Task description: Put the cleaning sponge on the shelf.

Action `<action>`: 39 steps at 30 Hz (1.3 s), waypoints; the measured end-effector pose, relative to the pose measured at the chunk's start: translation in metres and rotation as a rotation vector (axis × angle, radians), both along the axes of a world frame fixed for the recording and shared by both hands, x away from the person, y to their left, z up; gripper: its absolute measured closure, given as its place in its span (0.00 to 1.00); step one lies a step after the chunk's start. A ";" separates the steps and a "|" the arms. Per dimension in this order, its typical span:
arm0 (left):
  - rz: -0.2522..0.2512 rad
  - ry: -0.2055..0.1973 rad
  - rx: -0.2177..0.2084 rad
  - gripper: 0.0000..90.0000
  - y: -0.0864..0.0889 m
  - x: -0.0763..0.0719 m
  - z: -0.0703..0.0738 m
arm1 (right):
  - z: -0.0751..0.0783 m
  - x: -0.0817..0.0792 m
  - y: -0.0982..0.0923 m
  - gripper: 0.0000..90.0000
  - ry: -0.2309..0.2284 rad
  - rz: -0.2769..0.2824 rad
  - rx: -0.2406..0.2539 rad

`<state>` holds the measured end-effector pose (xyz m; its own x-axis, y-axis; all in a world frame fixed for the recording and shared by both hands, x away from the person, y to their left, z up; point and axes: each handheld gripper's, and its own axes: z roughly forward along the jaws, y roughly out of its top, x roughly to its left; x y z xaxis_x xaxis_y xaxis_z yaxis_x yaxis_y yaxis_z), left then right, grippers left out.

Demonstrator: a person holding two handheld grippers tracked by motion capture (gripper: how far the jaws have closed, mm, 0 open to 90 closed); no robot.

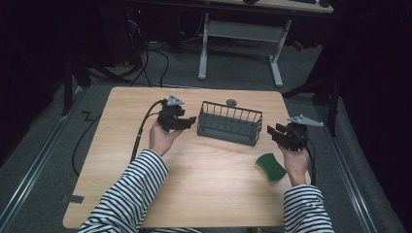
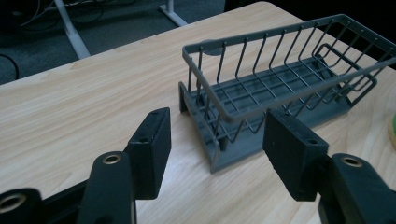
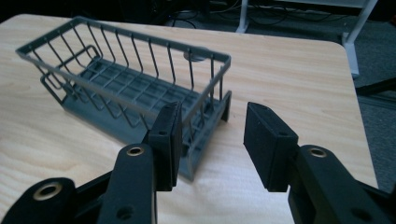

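A grey wire basket (image 1: pixel 229 123) stands empty in the middle of the wooden table (image 1: pixel 121 165). My left gripper (image 1: pixel 187 121) hovers just left of the basket (image 2: pixel 280 88), open, its jaws wide apart with nothing between them (image 2: pixel 217 151). At the basket's right end my right gripper (image 1: pixel 273 132) is held open too, and the basket (image 3: pixel 126 88) lies ahead of its empty jaws (image 3: pixel 212 140). A green sponge (image 1: pixel 270 167) with a yellow underside lies on the table near the right hand; its edge (image 2: pixel 392 130) peeks in at the right of the left gripper view.
A small grey round disc (image 1: pixel 231 102) lies on the table just behind the basket. Beyond the table's far edge stand a white desk frame (image 1: pixel 204 48) and loose cables (image 1: pixel 150 58) on the floor. Striped sleeves (image 1: pixel 126 194) come in from the bottom.
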<state>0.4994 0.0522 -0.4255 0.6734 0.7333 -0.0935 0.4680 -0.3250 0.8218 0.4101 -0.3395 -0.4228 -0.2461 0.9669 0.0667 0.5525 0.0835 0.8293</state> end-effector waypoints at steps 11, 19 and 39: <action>0.001 0.069 -0.053 0.57 -0.025 0.028 -0.013 | -0.007 0.033 -0.006 0.65 0.090 -0.033 0.077; 0.028 0.066 -0.050 0.67 -0.024 0.033 -0.017 | -0.005 0.049 0.010 0.68 0.112 -0.017 -0.002; -0.019 0.142 -0.075 0.84 -0.028 0.040 -0.022 | -0.020 0.062 0.023 0.75 0.214 0.022 -0.014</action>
<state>0.5396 0.0245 -0.4472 0.6633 0.7078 -0.2429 0.5757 -0.2753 0.7700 0.4722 -0.3170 -0.4431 -0.2490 0.9627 0.1060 0.7139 0.1084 0.6918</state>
